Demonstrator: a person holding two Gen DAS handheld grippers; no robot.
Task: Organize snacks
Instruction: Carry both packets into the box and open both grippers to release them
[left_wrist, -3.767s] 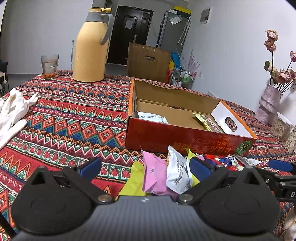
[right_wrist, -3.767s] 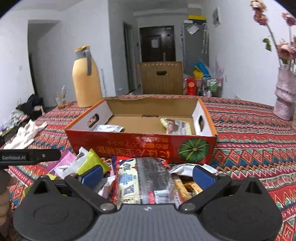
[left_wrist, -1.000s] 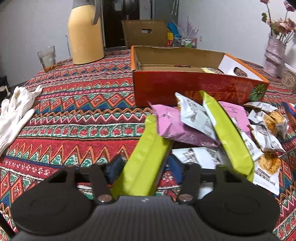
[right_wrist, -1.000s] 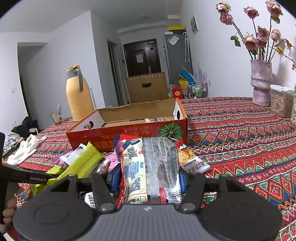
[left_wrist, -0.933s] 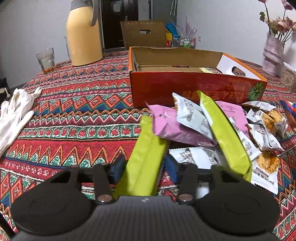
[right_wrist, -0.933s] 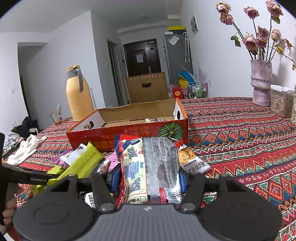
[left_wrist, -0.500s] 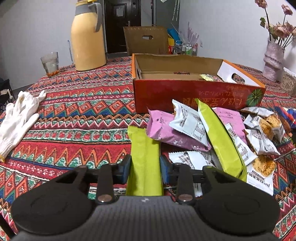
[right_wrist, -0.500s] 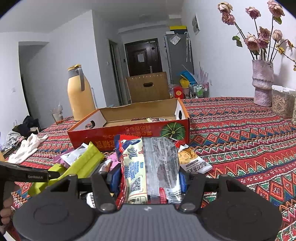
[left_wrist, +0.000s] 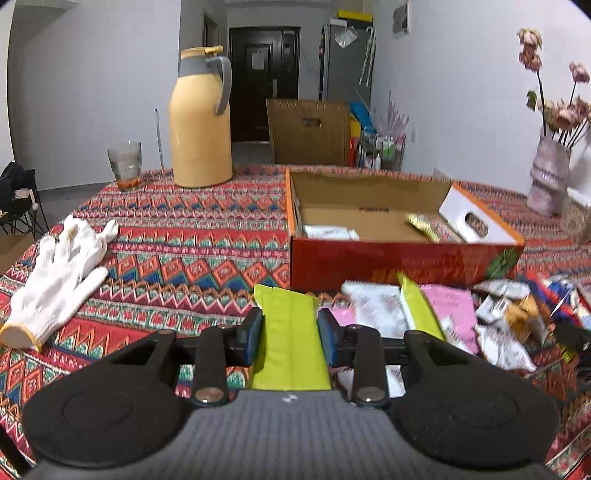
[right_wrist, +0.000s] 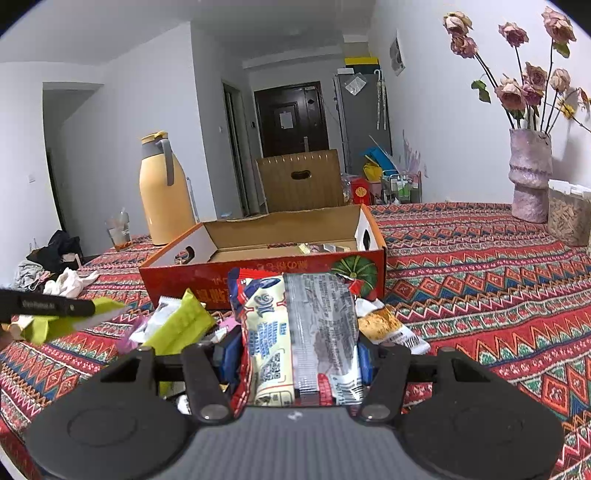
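My left gripper (left_wrist: 290, 334) is shut on a lime-green snack packet (left_wrist: 290, 332) and holds it lifted above the cloth, in front of the open red cardboard box (left_wrist: 402, 264). The box holds a white packet (left_wrist: 327, 232) and a gold packet (left_wrist: 423, 224). My right gripper (right_wrist: 295, 354) is shut on a cream, silver and red snack packet (right_wrist: 299, 332), raised before the same box (right_wrist: 266, 273). A pile of loose snacks (left_wrist: 436, 321) lies on the table in front of the box. The left gripper with its green packet also shows in the right wrist view (right_wrist: 55, 308).
A yellow thermos (left_wrist: 201, 122) and a glass (left_wrist: 125, 164) stand at the far left of the table. White gloves (left_wrist: 59, 273) lie at the left. A vase of flowers (right_wrist: 528, 181) and a clear jar (right_wrist: 569, 212) stand at the right.
Both grippers closed on packets over the last seconds. The left gripper has risen with the green packet and now looks down into the box. The right gripper has barely moved.
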